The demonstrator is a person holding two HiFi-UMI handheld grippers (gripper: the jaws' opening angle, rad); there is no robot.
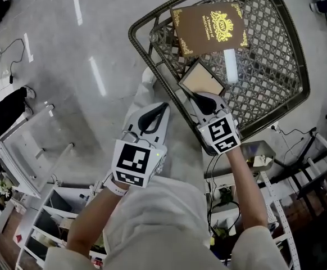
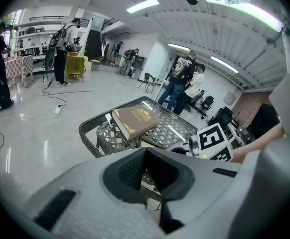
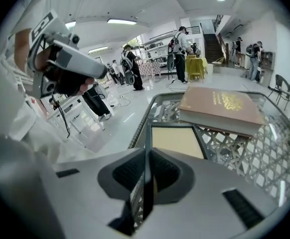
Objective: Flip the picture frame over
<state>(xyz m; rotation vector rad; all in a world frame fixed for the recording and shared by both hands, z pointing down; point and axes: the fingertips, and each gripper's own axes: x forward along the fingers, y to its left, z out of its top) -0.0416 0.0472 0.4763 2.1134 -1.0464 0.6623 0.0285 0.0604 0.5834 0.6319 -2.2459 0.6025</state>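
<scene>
On the glass-topped tabletop (image 1: 273,55), the picture frame (image 1: 201,79) just on the person's side of the brown book (image 1: 209,27): thin dark rectangular moulding around a plain tan panel, smooth and matt. Nipped at the end away from the book by the right tool (image 1: 195,94), dark ribbed pads clenched on the slim edge. Well to the left of the book, out past the tabletop's rim and over the pale glossy floor (image 1: 68,66), the left tool (image 1: 163,107), pads pressed together on nothing.

A hardcover, that book: brown boards with gilt corner scrolls and a gilt crest, lettering under the crest too small to read. At the book's near edge a short white bar (image 1: 230,65), rounded ends, no label to be seen. Open lattice of dark woven strands under the glass, inside a thick braided rim. Black-and-white square markers on each tool's cube.

In the right gripper view only: the frame's edge as a dark line running straight down between the pads, with the book's pale page block beyond it. In the left gripper view only: closed pads meeting in a V, the right tool's marker cube (image 2: 216,142) to the right of the book, standing people (image 2: 182,83) far behind it.
</scene>
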